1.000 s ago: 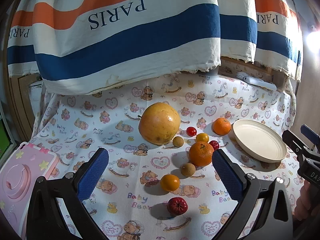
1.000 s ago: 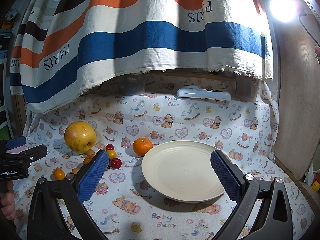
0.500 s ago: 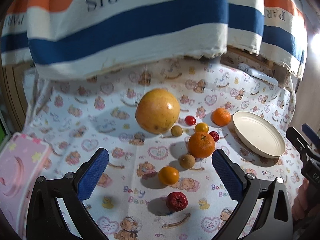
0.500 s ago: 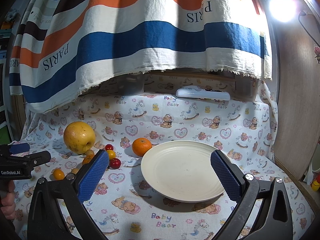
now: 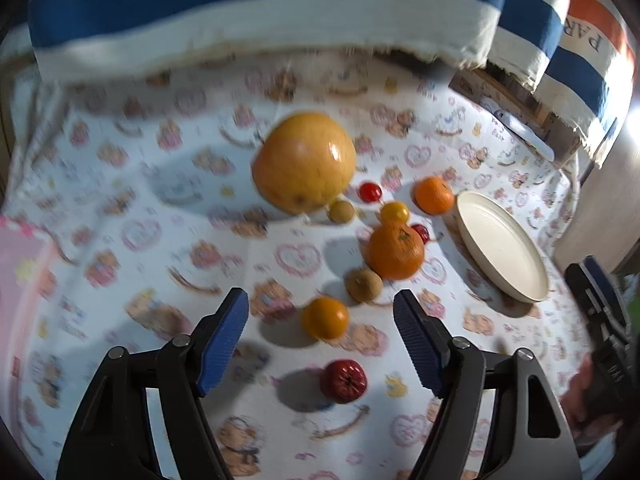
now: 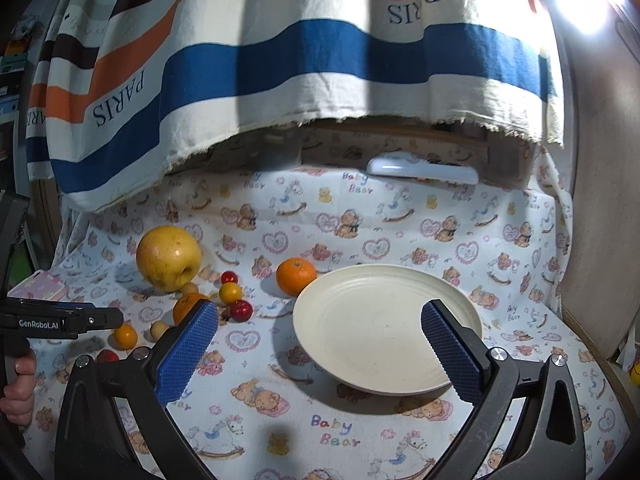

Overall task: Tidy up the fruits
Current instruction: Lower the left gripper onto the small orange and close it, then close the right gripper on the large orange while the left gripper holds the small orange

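A big yellow grapefruit (image 5: 304,162) sits on the bear-print cloth among two mandarins (image 5: 395,251) (image 5: 434,195), cherry tomatoes (image 5: 369,192), two brown longans (image 5: 363,285), a small orange (image 5: 325,317) and a red fruit (image 5: 343,376). My left gripper (image 5: 320,304) points down at the small orange. Its jaws are closing, and the orange shows between the blue pads (image 5: 224,336) without touching them. My right gripper (image 6: 319,312) stands open and empty in front of the cream plate (image 6: 380,320). One mandarin (image 6: 295,276) lies by the plate's left rim.
A striped PARIS cloth (image 6: 280,60) hangs low over the back. Under it lies a flat white device (image 6: 422,168). A pink case (image 5: 16,264) sits at the far left, and a wooden wall (image 6: 600,200) closes the right side. A hand (image 6: 18,392) holds the left gripper.
My left gripper has tipped downward and come closer to the fruits, and its jaws have narrowed. The right gripper and the plate have stayed put.
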Motion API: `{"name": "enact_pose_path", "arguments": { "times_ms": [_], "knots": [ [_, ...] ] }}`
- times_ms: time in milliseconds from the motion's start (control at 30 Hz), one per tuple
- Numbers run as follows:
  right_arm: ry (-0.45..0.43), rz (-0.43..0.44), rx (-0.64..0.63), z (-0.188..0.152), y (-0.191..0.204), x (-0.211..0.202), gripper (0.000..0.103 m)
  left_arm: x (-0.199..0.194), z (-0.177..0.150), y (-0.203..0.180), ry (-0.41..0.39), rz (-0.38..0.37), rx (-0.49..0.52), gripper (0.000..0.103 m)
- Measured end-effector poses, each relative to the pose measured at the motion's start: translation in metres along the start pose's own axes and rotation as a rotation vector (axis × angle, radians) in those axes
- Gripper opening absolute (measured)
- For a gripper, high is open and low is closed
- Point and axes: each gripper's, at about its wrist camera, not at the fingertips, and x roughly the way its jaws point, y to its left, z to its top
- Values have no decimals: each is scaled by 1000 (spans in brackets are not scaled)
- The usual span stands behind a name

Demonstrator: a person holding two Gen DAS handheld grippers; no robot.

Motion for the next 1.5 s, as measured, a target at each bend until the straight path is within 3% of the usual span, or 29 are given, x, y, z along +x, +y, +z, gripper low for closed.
{"name": "enact_pose_path", "arguments": {
  "times_ms": [300, 467, 600, 733, 1000, 1133, 1233, 1400, 1500],
  "knots": [
    [-11, 46, -53, 2, 12, -8, 102, 22, -3, 2, 100, 3, 5, 58],
    [-4, 63, -68, 1, 15, -9, 101, 24, -2, -4, 69, 70, 62, 54],
    [0, 72, -64, 2, 14, -10, 100, 27, -3, -7, 75, 69, 84, 28],
    [15, 84, -55, 2, 12, -7, 97, 22, -2, -5, 63, 55, 75, 28],
    [53, 93, -38, 8, 13, -3, 87, -6, 7, -5, -64, 64, 92, 27],
    [124, 152, -9, 20, 20, 5, 73, -15, 14, 1, -104, 65, 73, 28],
    [223, 225, 34, 27, 31, 20, 64, -20, 18, 9, -128, 75, 42, 28],
    [382, 291, 96, 31, 54, 57, 60, -21, 25, 23, -167, 138, 31, 27],
    [444, 280, 113, 31, 67, 79, 60, -20, 28, 31, -150, 116, -3, 28]
  ]
}}
